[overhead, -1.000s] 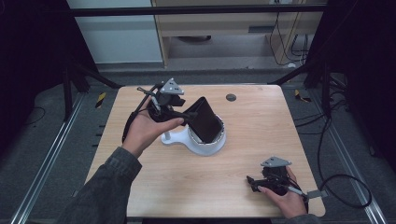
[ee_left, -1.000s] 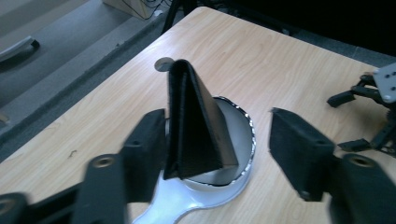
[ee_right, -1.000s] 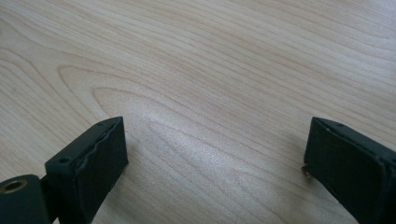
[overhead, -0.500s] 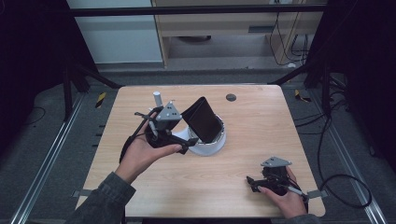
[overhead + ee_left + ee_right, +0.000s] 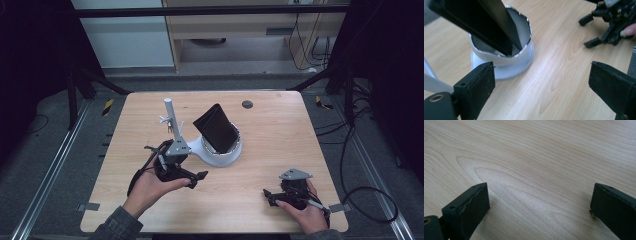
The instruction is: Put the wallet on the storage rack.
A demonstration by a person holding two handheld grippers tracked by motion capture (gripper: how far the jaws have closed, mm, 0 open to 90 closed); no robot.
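Wallet: black folded leather wallet (image 5: pixel 216 128) stands tilted in the round white plastic cup-shaped holder (image 5: pixel 223 154), its top corner leaning toward 11 o'clock, a little to 9 o'clock of the table's middle; in the left gripper view its lower edge sits inside the holder's rim
Left gripper: left gripper (image 5: pixel 192 177) lies at 7 o'clock of the holder, just beside its base and apart from it; its jaws have just been opening and now stand wide with nothing between them
Step in hand: I judge the wallet is set down and released, so the good move is to draw the left hand clear toward 6 o'clock, low and straight, without brushing the base
White post: slim white upright rod (image 5: pixel 170 116) on the holder's curved foot rises at 12 o'clock of the left gripper, near its grey top plate; lifting straight up risks a knock there
Right gripper: right gripper (image 5: pixel 269 196) rests near the table's 5 o'clock corner, well apart from the holder, jaws wide over bare wood
Edges: light wooden table (image 5: pixel 280 135) ends just behind both hands at 6 o'clock
Open room: bare wood between the two grippers, and all the 3 o'clock side
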